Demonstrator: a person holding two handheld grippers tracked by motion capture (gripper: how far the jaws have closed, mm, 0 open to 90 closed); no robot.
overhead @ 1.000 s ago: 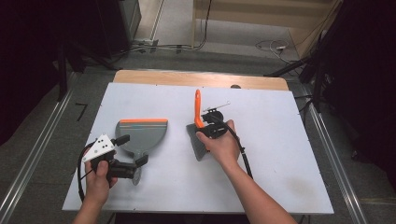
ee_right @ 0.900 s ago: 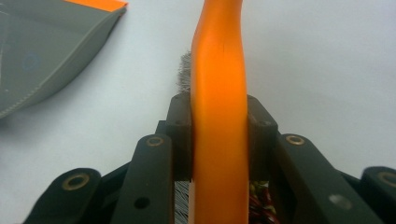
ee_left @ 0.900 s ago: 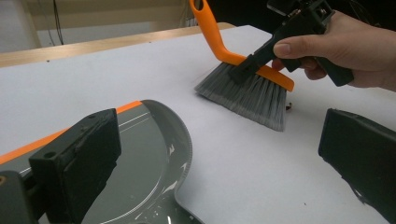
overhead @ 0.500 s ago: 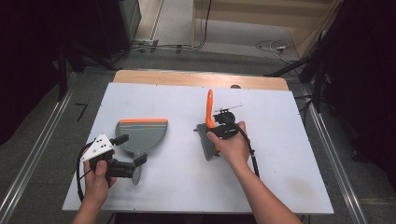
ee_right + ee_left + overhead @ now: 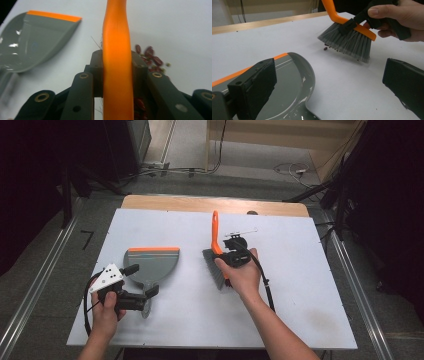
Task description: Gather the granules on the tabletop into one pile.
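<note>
High view: right claw (image 5: 226, 256) clamps the orange brush (image 5: 216, 251) on the table (image 5: 310, 285), right of the grey dustpan (image 5: 150, 265); left claw (image 5: 142, 295) straddles the pan's handle.

Left gripper view: jaws wide, not gripping. Steady the pan.

Right gripper view: handle between jaws; sweep beans (image 5: 150, 56) toward the pan with low strokes.

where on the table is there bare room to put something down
Free: the far strip behind the dustpan, and the right side past the brush toward the table edge. Crowded: the middle, between dustpan and brush, where small red beans lie by the bristles.
</note>
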